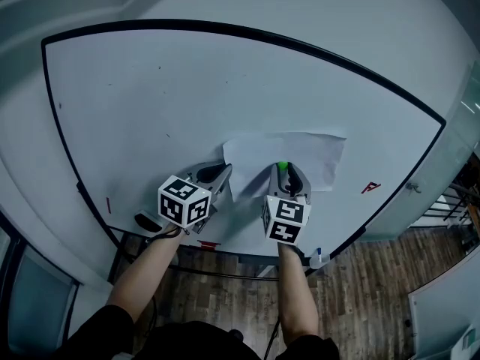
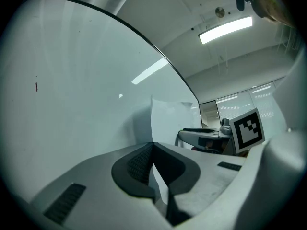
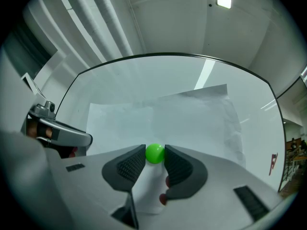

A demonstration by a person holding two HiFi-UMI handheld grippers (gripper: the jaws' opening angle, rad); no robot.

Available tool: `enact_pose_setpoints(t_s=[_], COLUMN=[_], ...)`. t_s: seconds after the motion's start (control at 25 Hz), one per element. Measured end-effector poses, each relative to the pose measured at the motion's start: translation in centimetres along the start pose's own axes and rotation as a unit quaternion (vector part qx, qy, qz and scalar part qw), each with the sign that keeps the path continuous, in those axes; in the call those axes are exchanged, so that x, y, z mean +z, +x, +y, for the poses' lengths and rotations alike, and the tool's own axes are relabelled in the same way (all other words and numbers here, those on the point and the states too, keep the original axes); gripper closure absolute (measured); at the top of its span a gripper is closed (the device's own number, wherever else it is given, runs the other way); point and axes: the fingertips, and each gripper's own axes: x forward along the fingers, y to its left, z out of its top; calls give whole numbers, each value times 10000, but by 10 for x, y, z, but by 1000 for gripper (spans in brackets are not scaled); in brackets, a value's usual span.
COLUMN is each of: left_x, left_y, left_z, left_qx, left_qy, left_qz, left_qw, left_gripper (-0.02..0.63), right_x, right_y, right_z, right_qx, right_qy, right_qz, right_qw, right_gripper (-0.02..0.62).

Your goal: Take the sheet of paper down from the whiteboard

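Observation:
A white sheet of paper [image 1: 300, 152] lies flat against the whiteboard [image 1: 150, 111], low and right of the middle. A small green round magnet [image 1: 282, 166] sits on the sheet's lower part. My right gripper [image 1: 283, 169] is shut on that magnet [image 3: 154, 153], with one pad on each side of it. My left gripper [image 1: 225, 171] is at the sheet's left edge. In the left gripper view the paper [image 2: 168, 119] runs down between the shut pads [image 2: 136, 164]. The right gripper's marker cube [image 2: 247, 128] shows beyond the sheet.
Small red marks [image 1: 370, 187] [image 1: 109, 205] dot the board. A black eraser [image 1: 148, 221] and a small red piece [image 1: 208, 244] sit near the board's bottom edge, and a marker [image 1: 319, 259] rests at its lower right. Wooden floor [image 1: 375, 298] lies below.

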Motion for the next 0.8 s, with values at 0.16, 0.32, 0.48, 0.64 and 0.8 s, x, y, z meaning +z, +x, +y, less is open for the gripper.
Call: enact_pose_setpoints(t_s=[0.16,0.32,0.48,0.64,0.8], left_x=[2,3,2,0,-1], left_y=[-1,-3,-4,-7,-8], left_z=[4,6,10,12,16], left_qx=[54,108,141,174,227], left_qy=[19,22,10,28,-23], left_qz=[-13,-21,-22,-19,-41], left_qw=[10000,9999,9999,9998,9997], left_gripper=[584,584,584,584,584], right_x=[0,-1,-2,-2,-3], right_y=[0,-1,-1,-1,-2], right_z=[-2,-3,-1,2,3], right_qx=[-2,40,88,106,169], right_qy=[11,-8,-53,-82,-59], right_qz=[13,17,-3,-18,-33], right_qw=[10000,10000,9999,9999,9998], right_gripper=[462,462,462,462,462])
